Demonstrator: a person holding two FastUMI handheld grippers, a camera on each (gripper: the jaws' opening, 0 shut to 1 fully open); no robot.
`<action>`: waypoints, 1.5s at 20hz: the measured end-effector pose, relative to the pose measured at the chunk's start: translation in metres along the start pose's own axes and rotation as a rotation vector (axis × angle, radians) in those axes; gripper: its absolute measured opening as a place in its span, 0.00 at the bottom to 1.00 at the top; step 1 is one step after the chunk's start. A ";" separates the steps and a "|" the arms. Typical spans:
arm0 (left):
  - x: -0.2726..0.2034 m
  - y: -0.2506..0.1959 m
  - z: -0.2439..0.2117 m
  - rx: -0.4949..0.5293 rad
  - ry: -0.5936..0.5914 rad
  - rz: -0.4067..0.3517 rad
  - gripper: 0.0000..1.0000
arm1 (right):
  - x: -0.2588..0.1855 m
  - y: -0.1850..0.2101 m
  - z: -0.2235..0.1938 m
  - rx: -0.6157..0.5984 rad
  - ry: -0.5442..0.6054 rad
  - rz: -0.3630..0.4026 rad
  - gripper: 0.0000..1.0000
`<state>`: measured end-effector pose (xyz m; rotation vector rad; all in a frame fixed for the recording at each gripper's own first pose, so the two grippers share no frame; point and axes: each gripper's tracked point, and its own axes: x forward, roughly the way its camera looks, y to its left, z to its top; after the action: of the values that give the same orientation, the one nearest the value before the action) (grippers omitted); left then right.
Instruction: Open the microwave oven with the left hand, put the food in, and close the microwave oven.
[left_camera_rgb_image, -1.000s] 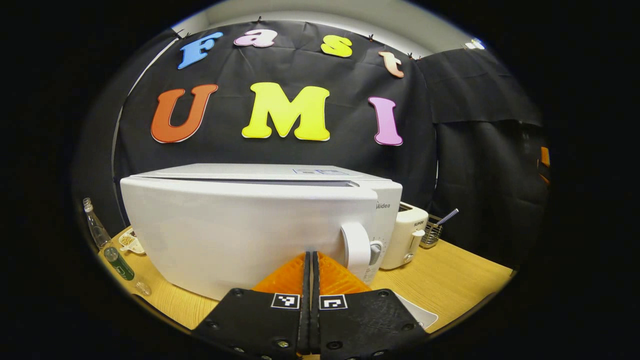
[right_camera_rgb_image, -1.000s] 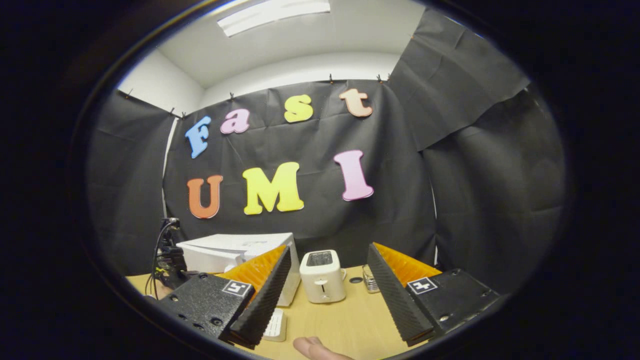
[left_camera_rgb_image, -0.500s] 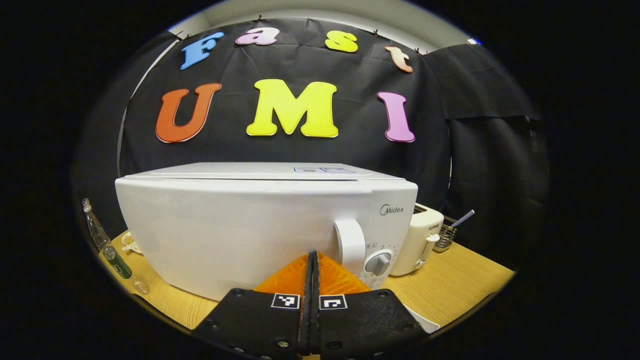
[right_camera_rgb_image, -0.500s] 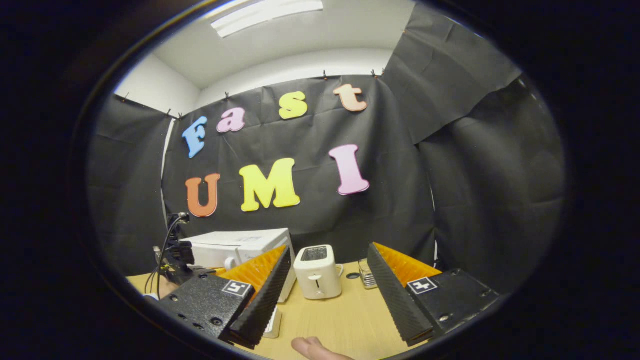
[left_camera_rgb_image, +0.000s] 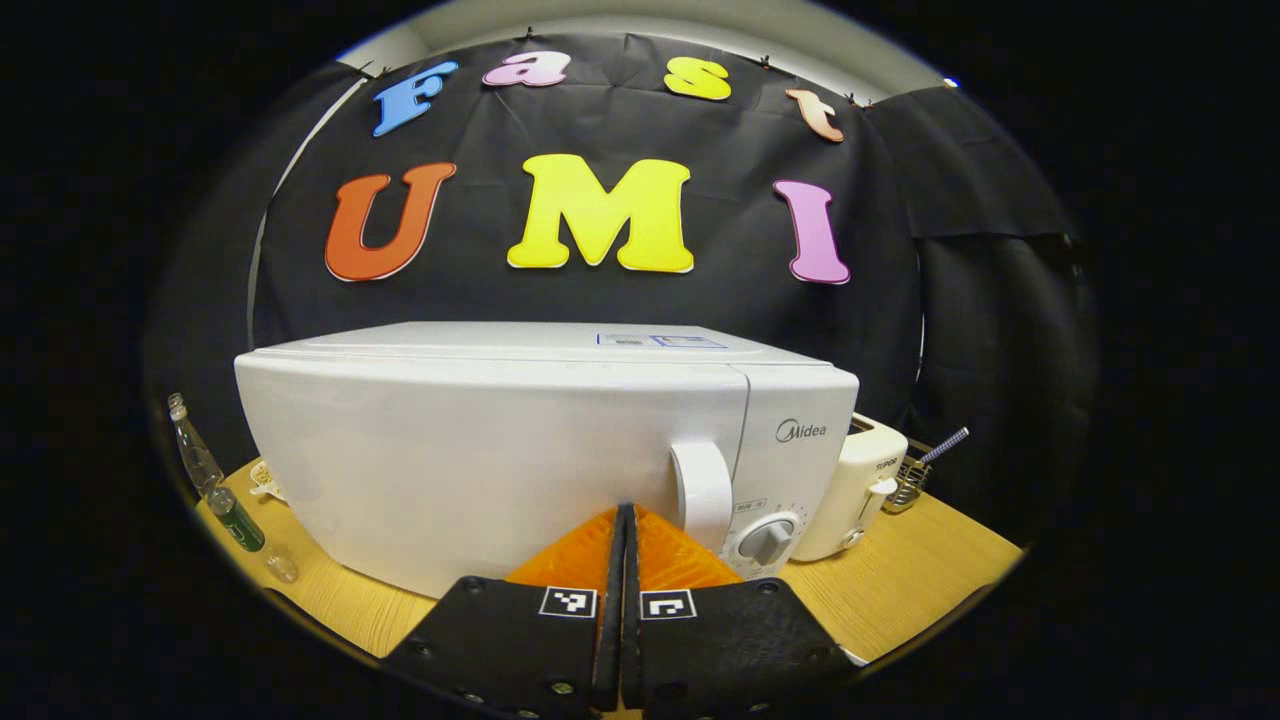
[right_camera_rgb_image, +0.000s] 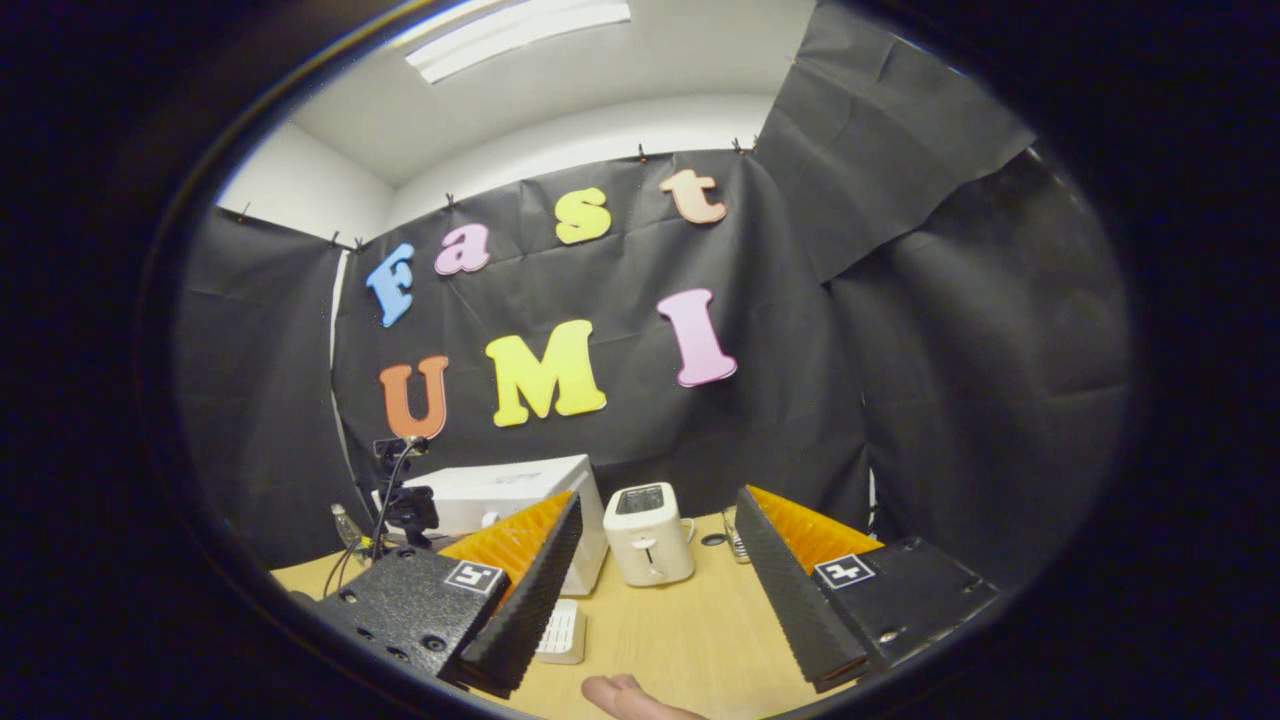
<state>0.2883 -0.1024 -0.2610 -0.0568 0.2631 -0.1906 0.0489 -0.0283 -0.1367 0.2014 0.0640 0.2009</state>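
2 grippers to log. Left one first? (Checker)

My left gripper (left_camera_rgb_image: 622, 512) is clenched, fingers pressed flat together with nothing between them. The tips point at the microwave (left_camera_rgb_image: 480, 450) door, just left of the handle (left_camera_rgb_image: 702, 492). Whether they touch the panel I cannot tell. (Me)

Right one? (Checker)

My right gripper (right_camera_rgb_image: 660, 498) is released, jaws spread wide and empty. It hangs over the table (right_camera_rgb_image: 680, 640), well apart from the oven, with the toaster (right_camera_rgb_image: 650, 550) framed between the fingers. (Me)

Location of the task item? (Checker)

The microwave stands on the table, toaster just beside it on the dial (left_camera_rgb_image: 765, 540) side and 2 bottles (left_camera_rgb_image: 215, 490) off its other corner. The door sits flush with the control panel, no gap along the seam. The food I cannot place, and neither gripper carries any. (Me)

Step in hand? (Checker)

My judgement: the closing step, at or near its end. Closed fingers set against the door face suit a push, not a pull on the handle. (Me)

Next move? (Checker)

If the latch is not fully home, 1 firm push straight into the panel close to the handle. Then draw the left gripper straight back, clear of the handle. (Me)
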 end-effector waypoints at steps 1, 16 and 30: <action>0.000 0.000 0.001 -0.014 0.003 0.002 0.01 | -0.004 -0.001 0.002 0.004 -0.003 -0.010 0.98; -0.125 0.031 0.038 0.026 0.034 0.106 0.25 | -0.041 0.032 0.017 -0.012 -0.030 -0.050 0.98; -0.330 0.066 0.137 0.051 -0.132 0.221 0.93 | -0.049 0.097 0.043 -0.108 -0.003 -0.050 0.98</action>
<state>0.0234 0.0309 -0.0503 0.0107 0.1317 0.0260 -0.0136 0.0461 -0.0723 0.0922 0.0554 0.1538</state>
